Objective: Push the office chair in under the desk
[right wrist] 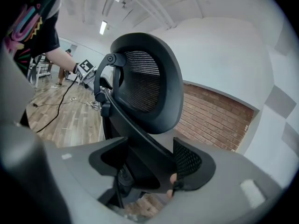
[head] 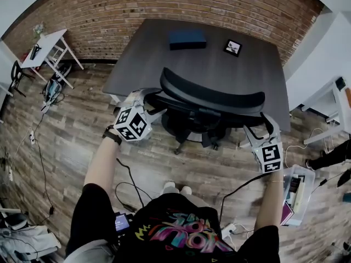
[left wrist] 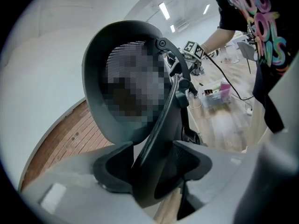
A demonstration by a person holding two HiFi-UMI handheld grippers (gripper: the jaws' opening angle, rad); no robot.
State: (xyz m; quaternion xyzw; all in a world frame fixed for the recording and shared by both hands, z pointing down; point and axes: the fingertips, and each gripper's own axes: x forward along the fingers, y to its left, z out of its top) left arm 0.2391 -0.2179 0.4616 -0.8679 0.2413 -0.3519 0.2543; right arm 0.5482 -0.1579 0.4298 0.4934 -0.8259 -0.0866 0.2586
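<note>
The black office chair (head: 211, 100) stands in front of the dark grey desk (head: 219, 70), its seat partly under the desk edge and its curved back toward me. My left gripper (head: 152, 102) is at the left end of the chair back. In the left gripper view the back's frame bar (left wrist: 159, 125) runs between the jaws of the left gripper (left wrist: 154, 164), with a gap on either side. My right gripper (head: 258, 126) is at the right end. Seen from the right gripper (right wrist: 149, 164), the frame (right wrist: 140, 139) fills the space between the pads.
A blue box (head: 187, 38) and a small marker card (head: 233, 47) lie on the desk. Behind the desk is a brick wall (head: 164, 4). Cables (head: 129, 179) trail over the wood floor by my feet. A white table (head: 49, 45) stands far left and an open box (head: 296, 193) at right.
</note>
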